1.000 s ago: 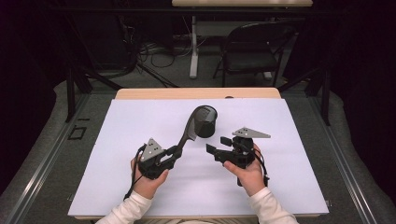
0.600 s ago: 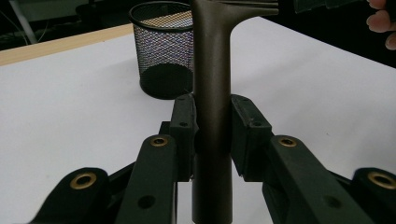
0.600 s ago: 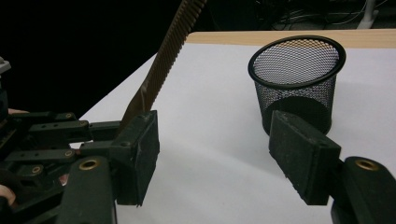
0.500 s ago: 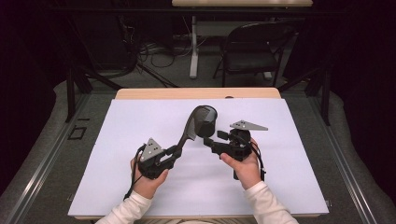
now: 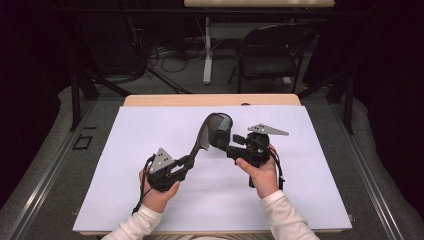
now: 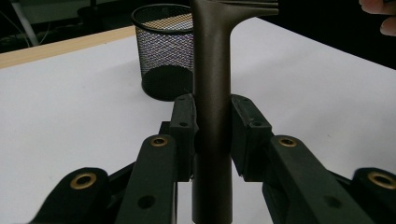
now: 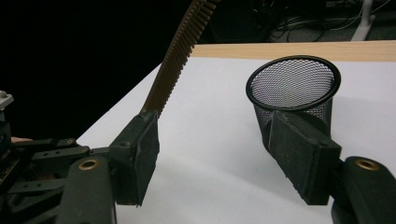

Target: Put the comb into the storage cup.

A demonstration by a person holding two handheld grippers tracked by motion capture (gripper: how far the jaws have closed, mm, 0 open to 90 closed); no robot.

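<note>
Left gripper (image 6: 212, 135) is clamping the stiff, light comb (image 6: 212, 93) by its smooth handle; right gripper (image 7: 224, 154) is gaping wide near the mesh cup (image 7: 293, 88), mid-tabletop.

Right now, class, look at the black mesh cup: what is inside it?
In the right gripper view the mesh cup stands upright on the white table cover and looks empty: only mesh shows through its open rim. The right claw pad hides its lower wall.

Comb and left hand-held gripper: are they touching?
Touching. The left gripper view shows the left hand-held gripper with both pads pressed against the comb handle, no gap either side.
</note>
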